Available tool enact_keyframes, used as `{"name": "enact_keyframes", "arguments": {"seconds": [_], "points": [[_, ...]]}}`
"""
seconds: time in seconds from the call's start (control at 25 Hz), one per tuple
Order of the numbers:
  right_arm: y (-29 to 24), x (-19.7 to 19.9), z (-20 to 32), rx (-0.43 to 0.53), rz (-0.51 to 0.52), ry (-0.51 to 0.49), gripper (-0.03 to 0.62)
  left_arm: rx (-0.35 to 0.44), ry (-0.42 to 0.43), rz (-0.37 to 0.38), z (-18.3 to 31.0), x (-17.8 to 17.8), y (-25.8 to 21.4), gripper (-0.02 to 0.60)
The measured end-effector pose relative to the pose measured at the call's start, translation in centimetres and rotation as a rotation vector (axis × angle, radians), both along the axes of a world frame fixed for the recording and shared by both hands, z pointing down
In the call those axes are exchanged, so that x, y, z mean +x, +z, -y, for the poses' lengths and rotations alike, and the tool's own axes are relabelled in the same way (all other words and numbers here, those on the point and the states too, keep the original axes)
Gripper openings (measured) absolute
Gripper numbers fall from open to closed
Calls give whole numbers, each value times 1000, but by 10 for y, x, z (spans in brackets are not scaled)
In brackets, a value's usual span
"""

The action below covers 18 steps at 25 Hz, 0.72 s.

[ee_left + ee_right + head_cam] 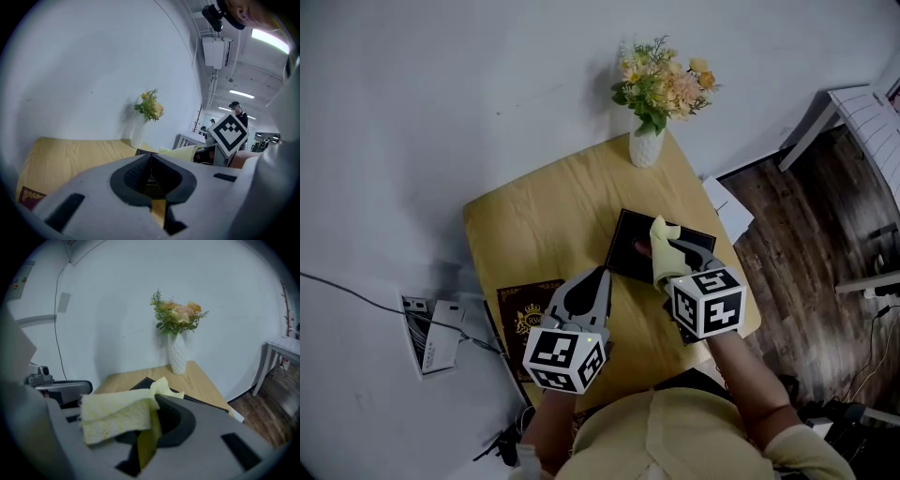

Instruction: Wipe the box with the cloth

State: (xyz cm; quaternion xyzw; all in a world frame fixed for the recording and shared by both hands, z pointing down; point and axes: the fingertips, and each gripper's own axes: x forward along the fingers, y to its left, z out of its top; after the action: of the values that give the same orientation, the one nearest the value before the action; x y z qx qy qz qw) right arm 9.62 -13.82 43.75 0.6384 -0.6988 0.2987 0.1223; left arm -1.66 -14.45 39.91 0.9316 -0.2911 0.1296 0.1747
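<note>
Two things sit near the box (623,234): vase (645,147), maroon panel (520,305).

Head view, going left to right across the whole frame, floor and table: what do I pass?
White device on the floor → maroon cover → left tool → right tool, shut on the yellow cloth → white table. The black box and the vase overlap these, so they are left out.
</note>
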Motion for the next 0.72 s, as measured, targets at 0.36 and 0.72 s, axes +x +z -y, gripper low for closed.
{"name": "enact_keyframes", "arguments": {"seconds": [0.36,0.72], "points": [[4,40,-39,-9,-10,116,40,-3,100,-5,-22,33,0,21],[6,67,-74,-16,-16,216,40,-9,181,-8,-40,60,3,21]]}}
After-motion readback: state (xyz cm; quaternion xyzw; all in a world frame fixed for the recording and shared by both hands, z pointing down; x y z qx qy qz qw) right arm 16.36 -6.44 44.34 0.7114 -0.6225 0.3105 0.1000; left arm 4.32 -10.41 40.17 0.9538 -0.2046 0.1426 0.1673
